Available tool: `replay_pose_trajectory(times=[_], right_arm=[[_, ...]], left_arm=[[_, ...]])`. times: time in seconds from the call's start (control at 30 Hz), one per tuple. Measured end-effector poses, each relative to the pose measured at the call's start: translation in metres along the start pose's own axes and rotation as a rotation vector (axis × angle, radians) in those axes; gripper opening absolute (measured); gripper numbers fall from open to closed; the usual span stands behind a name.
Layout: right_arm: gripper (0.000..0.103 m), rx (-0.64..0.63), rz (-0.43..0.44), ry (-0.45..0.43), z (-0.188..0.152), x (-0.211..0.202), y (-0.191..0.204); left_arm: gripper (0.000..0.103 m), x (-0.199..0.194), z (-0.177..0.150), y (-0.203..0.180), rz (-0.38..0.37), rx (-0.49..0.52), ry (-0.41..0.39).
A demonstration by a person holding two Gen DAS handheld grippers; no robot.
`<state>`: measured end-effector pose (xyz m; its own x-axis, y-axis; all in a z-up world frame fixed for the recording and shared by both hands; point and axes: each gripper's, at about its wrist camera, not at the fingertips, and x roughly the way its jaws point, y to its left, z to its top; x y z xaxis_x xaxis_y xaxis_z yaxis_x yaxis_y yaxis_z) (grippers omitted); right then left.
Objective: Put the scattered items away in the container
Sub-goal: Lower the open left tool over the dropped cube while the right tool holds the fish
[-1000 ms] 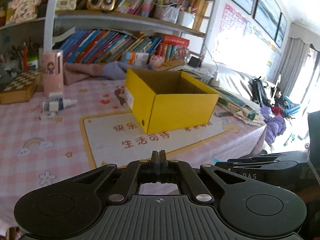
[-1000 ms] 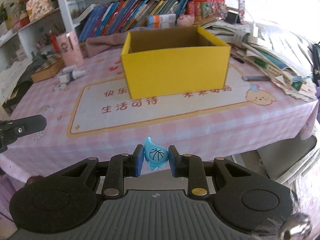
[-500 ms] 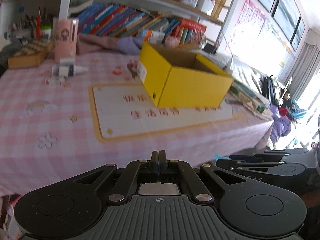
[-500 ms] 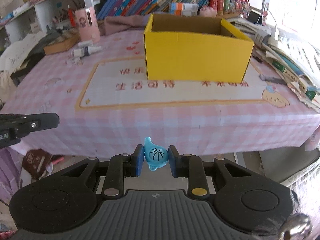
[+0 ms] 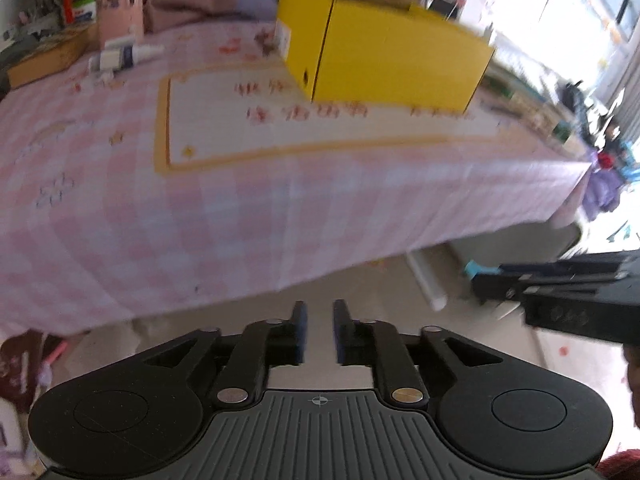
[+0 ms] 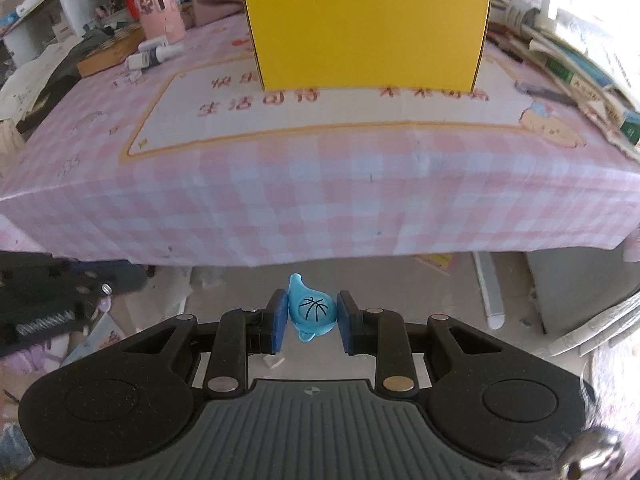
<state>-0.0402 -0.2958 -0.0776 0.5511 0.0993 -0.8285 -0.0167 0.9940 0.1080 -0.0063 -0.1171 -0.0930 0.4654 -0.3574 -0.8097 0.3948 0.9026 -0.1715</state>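
Yellow cardboard, open at the top, forms the box point(image 6: 366, 36) that stands on the far half of a table draped in a pink-and-white checked cloth point(image 6: 320, 200). The box rests at the back edge of a cream mat with an orange border and red characters point(image 6: 320, 116) that lies on the cloth.

Down in front of the table's near edge, the right gripper point(image 6: 312, 322) is clenched on a small light-blue plastic teardrop charm printed with a black basketball outline point(image 6: 311, 309). The charm sits upright between the blue pads, its pointed tip up and a small loop at its lower end, with the floor behind it. It is well apart from the box, on the near side of the table and below its top.

The left gripper point(image 5: 319, 330) also hangs in front of the table edge, off to the left of the other. Its jaws have just been opening and now stand slightly apart, with nothing between the pads. The left wrist view is blurred.

On the far left of the cloth, a small white dropper bottle with a dark label point(image 6: 154, 55) lies on its side just in front of a pink upright holder point(image 6: 158, 8). A brown wooden board point(image 6: 110, 50) lies beside them. Stacked books and papers point(image 6: 580, 64) crowd the table's right edge, and shelves of books rise behind the box.
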Motion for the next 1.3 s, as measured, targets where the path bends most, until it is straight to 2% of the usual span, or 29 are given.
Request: replay_pose_trajectory(times=[0.13,0.33,0.47,0.5,0.73,0.97,1.3], right_arm=[[0.025,0.007,0.034,0.028,-0.012,0.021,-0.013],[0.025,0.069,0.023,0.052,-0.033,0.058,-0.025],[0.025,0.142,-0.020,0.050,-0.056,0.097,-0.032],[0.025,0.155,-0.032,0.055,-0.062,0.107,-0.033],[0.025,0.204,-0.051,0.112,-0.120,0.178,-0.034],[0.025,0.254,-0.071,0.116,-0.169,0.237,-0.034],[0.025,0.370,-0.103,0.130,-0.233,0.276,-0.050]], left_arm=[[0.030,0.032,-0.019,-0.008,0.050,0.035,0.057],[0.033,0.086,-0.042,-0.002,0.054,0.079,0.134],[0.050,0.139,-0.066,0.017,0.041,0.122,0.152],[0.051,0.154,-0.073,0.022,0.040,0.131,0.163],[0.051,0.275,-0.137,0.057,0.089,0.210,0.273],[0.051,0.398,-0.197,0.090,0.110,0.221,0.341],[0.051,0.527,-0.259,0.104,0.179,0.348,0.377]])
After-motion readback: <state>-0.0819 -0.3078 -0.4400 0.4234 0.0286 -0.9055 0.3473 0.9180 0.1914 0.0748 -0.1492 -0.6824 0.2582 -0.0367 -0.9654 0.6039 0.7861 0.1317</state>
